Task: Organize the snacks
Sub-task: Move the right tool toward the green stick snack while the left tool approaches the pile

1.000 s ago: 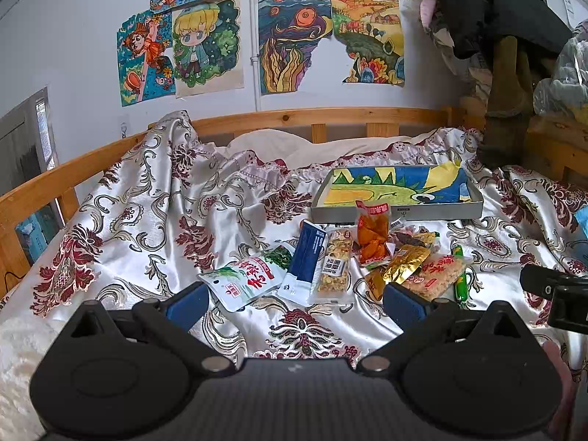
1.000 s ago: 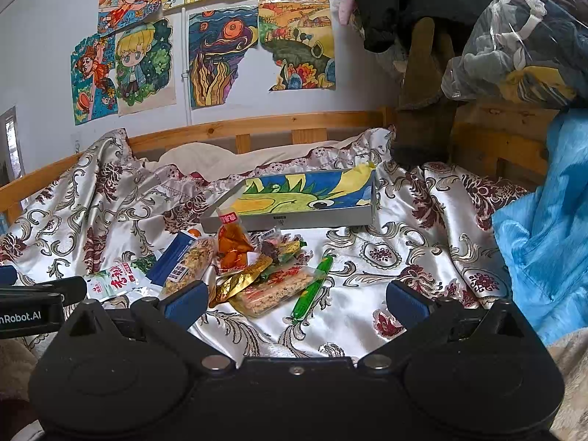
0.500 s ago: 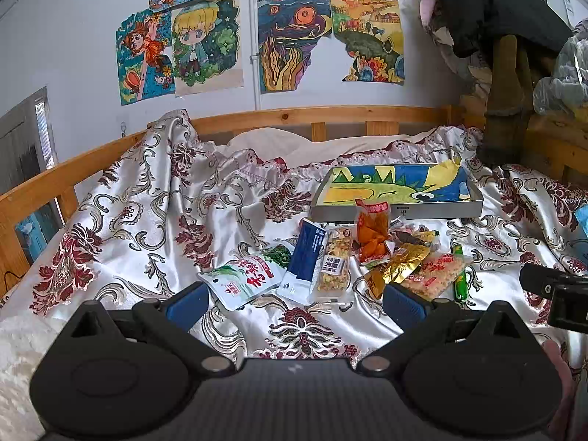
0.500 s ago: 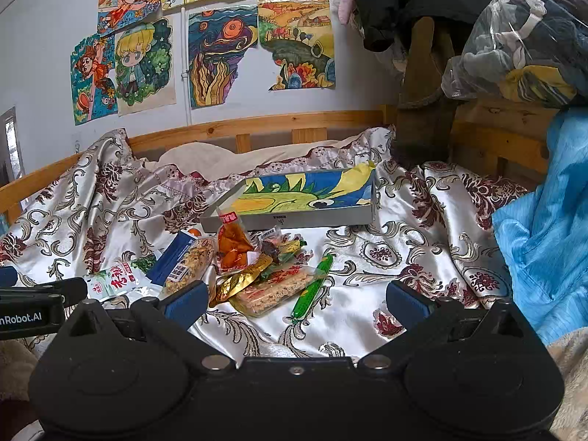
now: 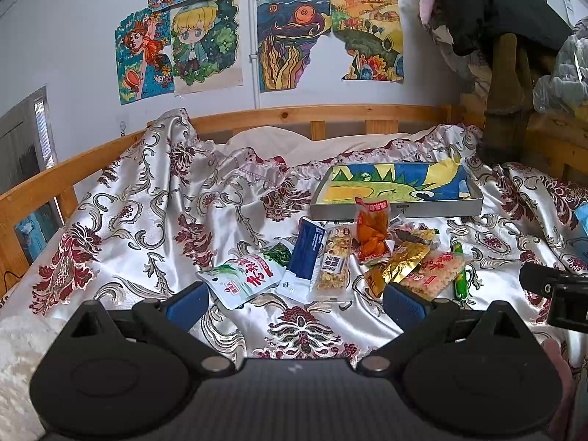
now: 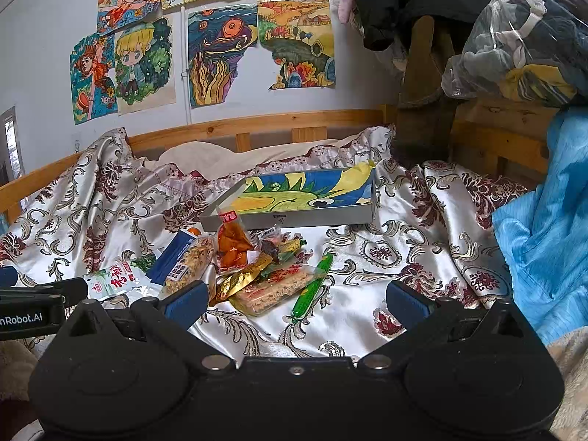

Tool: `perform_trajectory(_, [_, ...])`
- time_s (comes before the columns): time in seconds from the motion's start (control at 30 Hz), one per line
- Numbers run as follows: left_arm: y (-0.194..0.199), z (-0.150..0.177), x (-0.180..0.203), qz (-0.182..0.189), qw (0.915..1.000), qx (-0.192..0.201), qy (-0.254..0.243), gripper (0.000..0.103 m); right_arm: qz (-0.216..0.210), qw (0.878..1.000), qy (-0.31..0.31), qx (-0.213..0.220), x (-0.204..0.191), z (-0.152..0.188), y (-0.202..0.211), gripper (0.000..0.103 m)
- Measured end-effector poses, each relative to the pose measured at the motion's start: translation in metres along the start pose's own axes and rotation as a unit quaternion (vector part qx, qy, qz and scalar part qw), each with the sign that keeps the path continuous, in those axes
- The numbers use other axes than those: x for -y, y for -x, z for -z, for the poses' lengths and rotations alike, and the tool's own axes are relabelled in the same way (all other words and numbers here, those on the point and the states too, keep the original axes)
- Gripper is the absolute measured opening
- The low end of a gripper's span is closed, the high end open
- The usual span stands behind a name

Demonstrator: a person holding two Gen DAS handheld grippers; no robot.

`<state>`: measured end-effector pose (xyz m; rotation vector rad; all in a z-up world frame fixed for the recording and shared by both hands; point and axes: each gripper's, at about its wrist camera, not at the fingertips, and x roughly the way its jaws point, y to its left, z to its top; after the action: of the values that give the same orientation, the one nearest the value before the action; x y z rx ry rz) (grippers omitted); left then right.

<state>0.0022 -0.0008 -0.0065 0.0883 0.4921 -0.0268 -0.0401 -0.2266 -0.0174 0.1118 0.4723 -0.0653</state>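
Several snack packets lie in a loose pile on the patterned bedspread: a white-green pouch (image 5: 244, 279), a blue packet (image 5: 307, 257), a nut bar (image 5: 332, 262), an orange pouch (image 5: 371, 231), a gold packet (image 5: 402, 264), a rice cracker pack (image 5: 437, 272) and a green sausage stick (image 5: 459, 279). Behind them sits a shallow grey tray (image 5: 397, 210) with a colourful drawing inside. My left gripper (image 5: 294, 299) is open and empty, just short of the pile. My right gripper (image 6: 296, 299) is open and empty, near the cracker pack (image 6: 273, 288) and sausage stick (image 6: 312, 286).
A wooden bed rail (image 5: 330, 114) runs behind the bedspread. Clothes and bags (image 6: 514, 44) are piled at the right. A blue cloth (image 6: 547, 228) lies at the right edge. Drawings hang on the wall (image 5: 205, 40). The right gripper's finger (image 5: 551, 286) shows at the left view's right edge.
Both grippers have barely shifted; the scene looks almost the same. Nothing was picked up or moved.
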Motion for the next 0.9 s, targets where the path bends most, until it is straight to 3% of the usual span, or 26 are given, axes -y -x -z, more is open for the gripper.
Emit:
perform_trajectory(0.33, [0.0, 0.001, 0.001, 0.0, 1.0, -0.002, -0.002, 0.103, 0.002, 1.0, -0.001, -0.003, 0.0, 0.0, -0.001, 0.103])
perform_trajectory(0.57, [-0.013, -0.01, -0.001, 0.025, 0.9986, -0.046, 0.002, 0.103, 0.002, 0.999, -0.007, -0.035, 0.005, -0.007, -0.01, 0.102])
perform_trajectory(0.9, [-0.057, -0.047, -0.007, 0.069, 0.9916, -0.108, -0.015, 0.103, -0.095, 0.986, -0.013, -0.136, 0.022, -0.037, -0.049, 0.102])
